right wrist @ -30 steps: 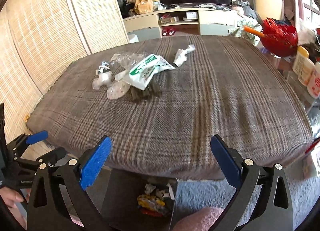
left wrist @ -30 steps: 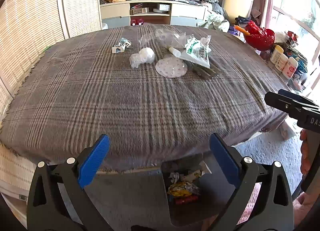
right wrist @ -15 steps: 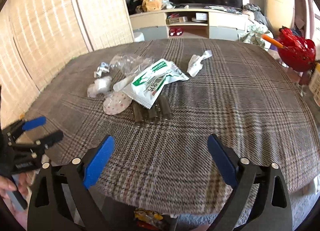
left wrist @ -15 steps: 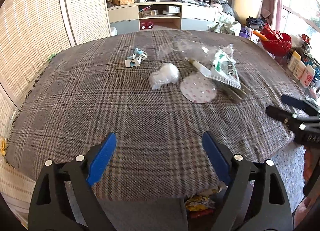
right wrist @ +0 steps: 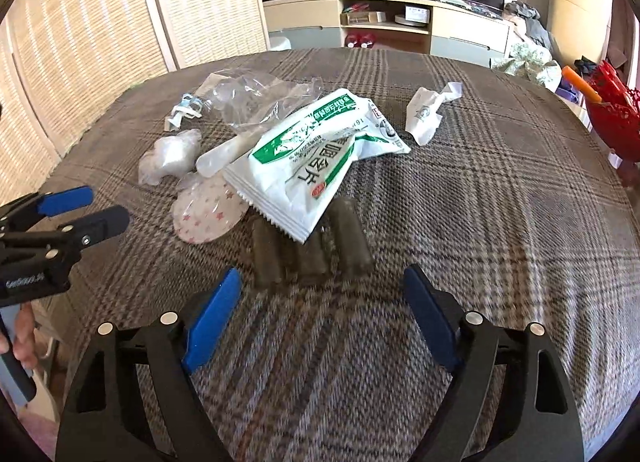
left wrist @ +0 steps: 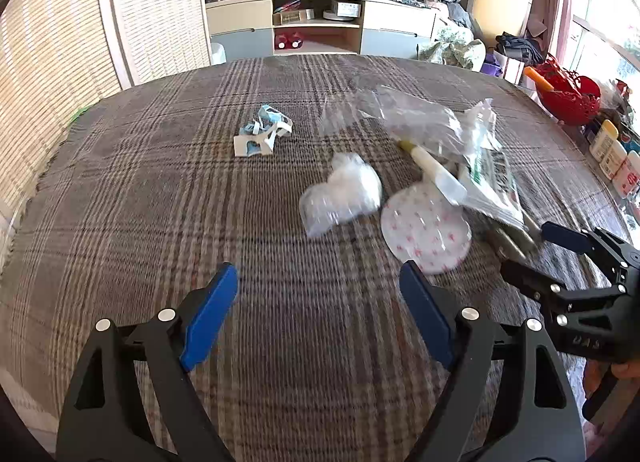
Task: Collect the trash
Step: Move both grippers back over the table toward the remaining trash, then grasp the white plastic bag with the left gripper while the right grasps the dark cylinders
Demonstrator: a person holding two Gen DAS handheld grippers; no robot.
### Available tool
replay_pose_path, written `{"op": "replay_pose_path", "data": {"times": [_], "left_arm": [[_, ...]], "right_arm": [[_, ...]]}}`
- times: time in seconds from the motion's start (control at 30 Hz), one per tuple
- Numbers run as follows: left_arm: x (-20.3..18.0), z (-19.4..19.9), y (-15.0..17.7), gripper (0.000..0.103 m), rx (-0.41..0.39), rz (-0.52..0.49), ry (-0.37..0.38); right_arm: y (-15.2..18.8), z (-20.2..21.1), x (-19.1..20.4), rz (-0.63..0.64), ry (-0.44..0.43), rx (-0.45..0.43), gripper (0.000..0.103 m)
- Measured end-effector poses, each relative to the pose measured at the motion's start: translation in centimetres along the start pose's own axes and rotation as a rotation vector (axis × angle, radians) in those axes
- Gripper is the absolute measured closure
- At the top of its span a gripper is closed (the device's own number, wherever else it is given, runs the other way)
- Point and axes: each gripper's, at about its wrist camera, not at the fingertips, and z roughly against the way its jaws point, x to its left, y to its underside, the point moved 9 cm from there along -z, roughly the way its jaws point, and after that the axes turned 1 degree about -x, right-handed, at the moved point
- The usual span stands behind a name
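Brown plaid cloth-covered table [right wrist: 480, 222] fills mid-frame; cream slatted screens [right wrist: 80, 42] stand upper left. Left gripper [left wrist: 318, 290] and right gripper [right wrist: 322, 288]: jaws wide, closing, empty. Dark ridged strips [right wrist: 308, 254] lie partly hidden under a white-and-green plastic packet [right wrist: 316, 158].

On the plaid-covered table [right wrist: 480, 222] the snack packet [right wrist: 320, 166] lies centre over the tubes [right wrist: 312, 250], round star-print lid [right wrist: 208, 214] at its 8 o'clock, crumpled wrap [right wrist: 168, 154] at 9, clear bag [right wrist: 256, 94] at 11, twisted wrapper [right wrist: 428, 114] at 2.
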Motion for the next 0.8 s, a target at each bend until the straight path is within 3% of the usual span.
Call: {"op": "replay_pose_path", "data": {"times": [0.4, 0.53, 0.63, 0.77, 0.8], "left_arm": [[-0.3, -3.9, -3.2, 0.029, 0.011, -0.019, 0.028], [-0.7, -4.9, -3.4, 0.043, 0.033, -0.021, 0.050], [-1.0, -5.3, -3.4, 0.049, 0.030, -0.040, 0.042], [-1.3, -5.0, -3.1, 0.070, 0.013, -0.072, 0.018], [-1.3, -4.9, -3.0, 0.071, 0.016, -0.071, 0.022]], "right_arm": [[-1.1, -1.2, 0.2, 0.036, 0.026, -0.023, 0.020], [-1.2, -1.1, 0.0, 0.033, 0.033, -0.038, 0.034], [-1.1, -0.8, -0.3, 0.023, 0.019, -0.039, 0.036], [-0.7, -0.3, -0.6, 0.007, 0.005, -0.032, 0.037], [-0.6, -0.1, -0.6, 0.009, 0.003, -0.030, 0.037]]}}
